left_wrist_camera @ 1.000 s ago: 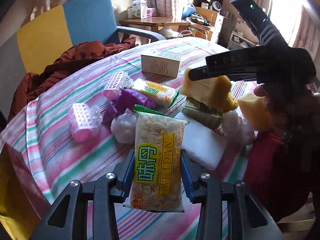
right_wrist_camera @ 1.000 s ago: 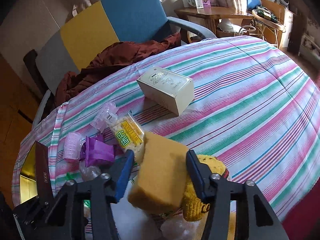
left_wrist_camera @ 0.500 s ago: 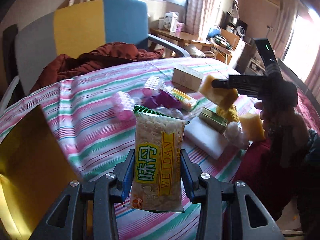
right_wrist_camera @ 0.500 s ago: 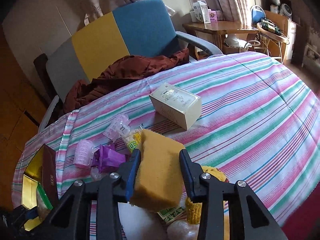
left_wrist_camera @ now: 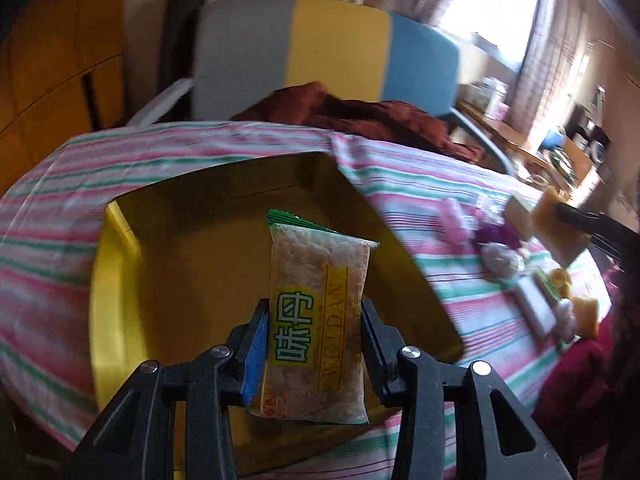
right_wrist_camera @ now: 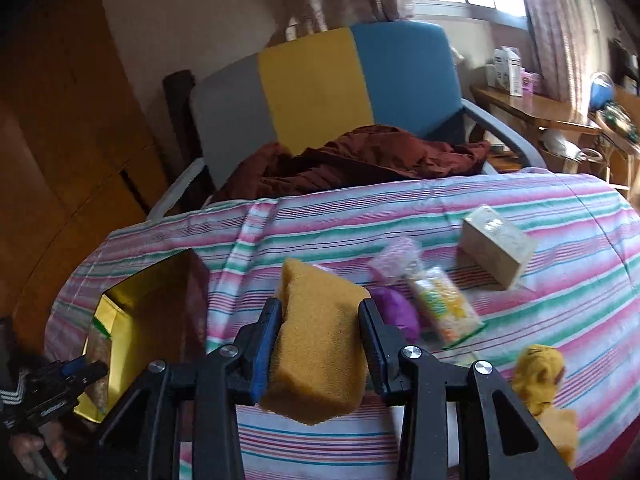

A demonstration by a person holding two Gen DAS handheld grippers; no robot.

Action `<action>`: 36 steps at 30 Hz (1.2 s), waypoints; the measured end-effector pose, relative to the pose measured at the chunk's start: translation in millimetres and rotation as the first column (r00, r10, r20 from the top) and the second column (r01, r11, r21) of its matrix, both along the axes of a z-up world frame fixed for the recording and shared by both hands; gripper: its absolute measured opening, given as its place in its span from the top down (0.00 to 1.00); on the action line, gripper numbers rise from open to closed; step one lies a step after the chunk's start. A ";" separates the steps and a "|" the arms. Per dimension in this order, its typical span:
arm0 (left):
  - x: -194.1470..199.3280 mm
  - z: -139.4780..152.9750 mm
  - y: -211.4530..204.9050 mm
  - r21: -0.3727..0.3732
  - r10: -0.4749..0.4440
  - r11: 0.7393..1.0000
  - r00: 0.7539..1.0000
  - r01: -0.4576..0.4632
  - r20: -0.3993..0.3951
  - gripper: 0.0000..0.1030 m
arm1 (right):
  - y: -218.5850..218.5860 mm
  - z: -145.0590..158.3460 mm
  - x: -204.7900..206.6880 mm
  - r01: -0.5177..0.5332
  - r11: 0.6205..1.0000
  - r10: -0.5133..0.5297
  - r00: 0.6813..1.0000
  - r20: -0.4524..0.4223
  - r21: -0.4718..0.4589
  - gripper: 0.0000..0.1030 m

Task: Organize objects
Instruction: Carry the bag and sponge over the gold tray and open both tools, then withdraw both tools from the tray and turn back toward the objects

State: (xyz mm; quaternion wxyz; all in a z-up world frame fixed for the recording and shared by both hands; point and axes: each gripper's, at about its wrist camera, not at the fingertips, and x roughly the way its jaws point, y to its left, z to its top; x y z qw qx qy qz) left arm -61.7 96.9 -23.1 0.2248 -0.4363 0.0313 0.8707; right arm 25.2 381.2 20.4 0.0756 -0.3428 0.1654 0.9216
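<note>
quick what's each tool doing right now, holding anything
Left tool: closed on the clear rice-cracker snack packet with yellow label, over the gold-lined open box.
Right tool: closed on the orange-yellow sponge block.

The snack packet (left_wrist_camera: pixel 316 320) pinched in my left claw (left_wrist_camera: pixel 312 344) reads "WELDAN" up its yellow band. Two large white Chinese characters, 味丹, stand at nine o'clock of it.

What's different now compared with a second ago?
The left hand-held gripper has carried the snack packet away from the pile to just over the open gold box. The right hand-held gripper has swung leftward with its sponge. Both grips stayed shut; the small carton and other items stayed on the striped cloth.
</note>
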 end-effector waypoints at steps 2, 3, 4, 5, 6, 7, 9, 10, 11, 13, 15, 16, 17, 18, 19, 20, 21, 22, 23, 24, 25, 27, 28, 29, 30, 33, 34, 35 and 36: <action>-0.8 -6.0 -20.3 -0.030 0.055 0.998 0.998 -0.055 -0.005 0.59 | -32.0 0.0 -14.4 -0.078 0.997 0.078 0.997 0.003 -0.001 0.61; 0.2 -8.4 -29.3 -0.037 0.072 0.997 0.997 -0.072 -0.007 0.59 | -48.4 -0.5 -21.3 -0.115 0.993 0.115 0.993 0.007 0.004 0.61; 1.3 -10.7 -39.6 -0.043 0.093 0.995 0.996 -0.094 -0.008 0.59 | -64.8 -2.1 -28.8 -0.150 0.989 0.150 0.989 0.013 0.004 0.61; 2.0 -12.6 -47.4 -0.049 0.109 0.993 0.994 -0.109 -0.008 0.59 | -80.8 -4.6 -35.9 -0.184 0.983 0.184 0.983 0.020 0.002 0.61; 3.1 -15.6 -53.4 -0.059 0.124 0.991 0.992 -0.124 -0.008 0.59 | -95.8 -7.7 -42.5 -0.212 0.977 0.212 0.977 0.028 0.001 0.61; 3.3 -17.8 -60.1 -0.071 0.143 0.987 0.990 -0.143 -0.006 0.59 | -111.3 -10.7 -49.8 -0.241 0.970 0.241 0.970 0.038 0.002 0.61; 5.7 -21.4 -70.8 -0.081 0.167 0.983 0.986 -0.166 -0.004 0.59 | -137.5 -17.9 -61.3 -0.286 0.958 0.286 0.957 0.057 0.005 0.61; 9.0 -23.2 -78.3 -0.086 0.178 0.980 0.984 -0.178 -0.007 0.58 | -149.6 -21.2 -66.7 -0.306 0.952 0.305 0.950 0.067 0.006 0.59; 9.8 -23.0 -79.8 -0.092 0.184 0.979 0.983 -0.184 -0.010 0.57 | -162.4 -24.5 -71.2 -0.328 0.944 0.327 0.942 0.080 0.010 0.58; 15.6 -21.5 -85.7 -0.091 0.193 0.977 0.981 -0.195 -0.022 0.55 | -185.4 -29.3 -74.6 -0.366 0.930 0.362 0.927 0.097 0.031 0.54; 20.2 -18.8 -92.4 -0.078 0.201 0.976 0.979 -0.203 -0.031 0.54 | -204.8 -32.9 -75.6 -0.396 0.916 0.388 0.915 0.112 0.058 0.28; 22.0 -17.5 -95.9 -0.073 0.210 0.975 0.977 -0.212 -0.036 0.54 | -214.9 -33.2 -74.1 -0.407 0.910 0.398 0.911 0.110 0.078 0.19; 22.8 -15.7 -100.0 -0.068 0.221 0.972 0.975 -0.223 -0.041 0.54 | -222.1 -33.9 -72.4 -0.415 0.904 0.404 0.908 0.113 0.101 0.19; 21.3 -13.6 -102.0 -0.062 0.229 0.971 0.972 -0.232 -0.044 0.54 | -228.7 -34.7 -70.4 -0.418 0.900 0.404 0.907 0.120 0.127 0.19; 22.4 -11.4 -105.1 -0.055 0.238 0.969 0.970 -0.241 -0.048 0.54 | -235.1 -34.8 -67.6 -0.416 0.896 0.399 0.908 0.128 0.155 0.19; 22.6 -8.5 -107.6 -0.048 0.248 0.967 0.967 -0.251 -0.052 0.54 | -241.7 -34.7 -66.1 -0.412 0.894 0.393 0.910 0.132 0.178 0.19; 23.3 -6.7 -109.6 -0.043 0.256 0.965 0.965 -0.258 -0.055 0.54 | -246.7 -34.7 -65.1 -0.407 0.892 0.386 0.912 0.135 0.196 0.18; 24.4 -4.8 -111.5 -0.039 0.265 0.963 0.962 -0.268 -0.059 0.54 | -250.0 -33.9 -64.2 -0.399 0.892 0.377 0.916 0.137 0.213 0.16; 24.5 -3.0 -112.9 -0.036 0.274 0.960 0.960 -0.277 -0.061 0.54 | -252.5 -32.9 -61.4 -0.391 0.890 0.368 0.920 0.136 0.233 0.15; 25.3 -1.0 -114.5 -0.032 0.282 0.958 0.957 -0.284 -0.063 0.54 | -254.4 -31.6 -58.0 -0.384 0.888 0.361 0.923 0.132 0.253 0.15; 25.6 0.9 -115.6 -0.030 0.288 0.956 0.955 -0.291 -0.064 0.54 | -256.4 -29.7 -54.9 -0.376 0.887 0.354 0.926 0.127 0.269 0.14; 25.9 3.2 -115.0 -0.031 0.292 0.955 0.954 -0.294 -0.070 0.53 | -257.4 -25.3 -50.2 -0.365 0.885 0.345 0.931 0.120 0.289 0.11; 27.2 4.5 -114.0 -0.032 0.292 0.955 0.953 -0.295 -0.075 0.53 | -257.5 -23.0 -47.7 -0.360 0.884 0.342 0.933 0.113 0.298 0.11; 27.9 5.8 -113.7 -0.032 0.292 0.955 0.953 -0.295 -0.078 0.53 | -257.6 -20.8 -45.8 -0.353 0.882 0.336 0.936 0.107 0.312 0.11; 28.7 7.1 -112.5 -0.030 0.290 0.955 0.953 -0.294 -0.081 0.53 | -258.1 -18.9 -43.9 -0.345 0.879 0.330 0.938 0.103 0.328 0.10; 30.1 10.9 -109.4 -0.028 0.282 0.958 0.955 -0.286 -0.088 0.53 | -258.1 -14.2 -39.4 -0.330 0.874 0.318 0.943 0.095 0.358 0.08; 30.3 11.7 -107.7 -0.030 0.279 0.959 0.956 -0.282 -0.090 0.53 | -257.0 -13.2 -38.3 -0.327 0.874 0.314 0.945 0.095 0.361 0.08; 30.4 12.5 -106.6 -0.031 0.277 0.959 0.957 -0.281 -0.092 0.53 | -255.9 -12.6 -37.5 -0.326 0.875 0.313 0.945 0.095 0.358 0.08; 30.8 13.2 -105.5 -0.032 0.276 0.960 0.957 -0.280 -0.094 0.53 | -254.5 -12.2 -36.7 -0.323 0.877 0.311 0.946 0.094 0.355 0.08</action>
